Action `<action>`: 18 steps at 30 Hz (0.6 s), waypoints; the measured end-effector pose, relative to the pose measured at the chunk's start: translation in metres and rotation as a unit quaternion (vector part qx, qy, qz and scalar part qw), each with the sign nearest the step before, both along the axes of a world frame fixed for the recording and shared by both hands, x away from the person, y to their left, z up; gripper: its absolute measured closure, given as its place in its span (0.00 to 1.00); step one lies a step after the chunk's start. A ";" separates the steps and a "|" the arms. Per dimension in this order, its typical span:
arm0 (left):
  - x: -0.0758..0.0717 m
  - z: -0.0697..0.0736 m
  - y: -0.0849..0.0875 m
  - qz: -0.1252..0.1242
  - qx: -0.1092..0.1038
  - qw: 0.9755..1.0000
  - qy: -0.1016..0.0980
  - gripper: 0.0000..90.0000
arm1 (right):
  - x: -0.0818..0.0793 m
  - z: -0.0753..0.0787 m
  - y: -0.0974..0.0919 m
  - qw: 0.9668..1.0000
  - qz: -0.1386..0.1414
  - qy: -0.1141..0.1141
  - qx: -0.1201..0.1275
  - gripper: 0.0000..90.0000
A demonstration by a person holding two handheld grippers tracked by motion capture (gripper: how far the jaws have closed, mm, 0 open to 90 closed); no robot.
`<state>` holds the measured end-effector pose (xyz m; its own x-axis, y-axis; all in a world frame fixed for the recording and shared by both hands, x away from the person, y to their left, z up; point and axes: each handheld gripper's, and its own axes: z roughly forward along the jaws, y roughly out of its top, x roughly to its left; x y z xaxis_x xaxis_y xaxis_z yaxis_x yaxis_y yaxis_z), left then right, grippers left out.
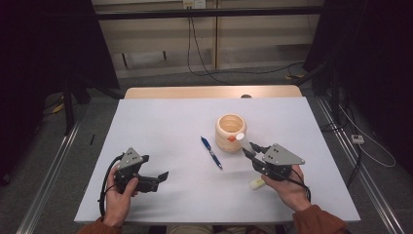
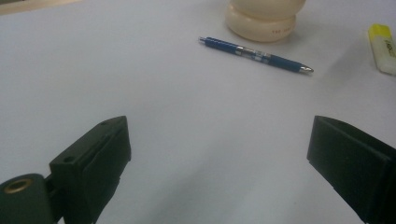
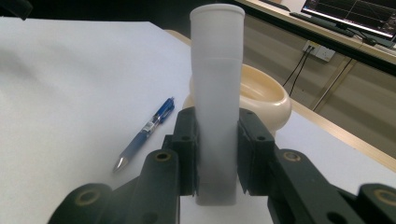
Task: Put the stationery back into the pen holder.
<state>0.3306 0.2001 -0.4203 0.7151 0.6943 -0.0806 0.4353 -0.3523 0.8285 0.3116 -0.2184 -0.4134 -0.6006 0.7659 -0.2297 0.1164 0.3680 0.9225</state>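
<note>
My right gripper [image 1: 252, 149] is shut on a white tube [image 1: 241, 138] and holds it just off the table, its far end beside a cream ribbed pen holder [image 1: 230, 127]. In the right gripper view the white tube [image 3: 217, 88] stands clamped between both pads of my right gripper [image 3: 217, 156], with the pen holder [image 3: 268, 98] right behind it. A blue pen [image 1: 211, 152] lies on the table left of the holder. My left gripper [image 1: 163, 176] rests low at the front left, open, with nothing between its jaws. The left gripper [image 2: 217, 154] faces the pen [image 2: 254, 55] and the holder [image 2: 264, 21].
A yellow highlighter [image 1: 256, 183] lies by the right hand near the front edge, and the highlighter [image 2: 384, 46] also appears in the left gripper view. The white table top [image 1: 160, 126] ends at a wooden strip at the back. Cables run over the floor beyond.
</note>
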 end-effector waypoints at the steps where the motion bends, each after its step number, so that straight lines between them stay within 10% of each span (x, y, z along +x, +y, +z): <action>1: -0.001 -0.001 -0.001 -0.001 0.004 1.000 -0.004 0.07 | 0.001 0.001 -0.001 1.000 0.000 -0.001 0.004 0.80; 18: -0.010 -0.018 -0.005 -0.001 -0.021 1.000 0.010 0.07 | 0.023 0.019 -0.004 0.999 -0.012 0.003 0.051 0.80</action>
<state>0.3203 0.1952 -0.4383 0.7147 0.6885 -0.1235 0.4506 -0.3181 0.8341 0.3346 -0.2219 -0.3944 -0.5827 0.7994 -0.1465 0.1306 0.2700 0.9540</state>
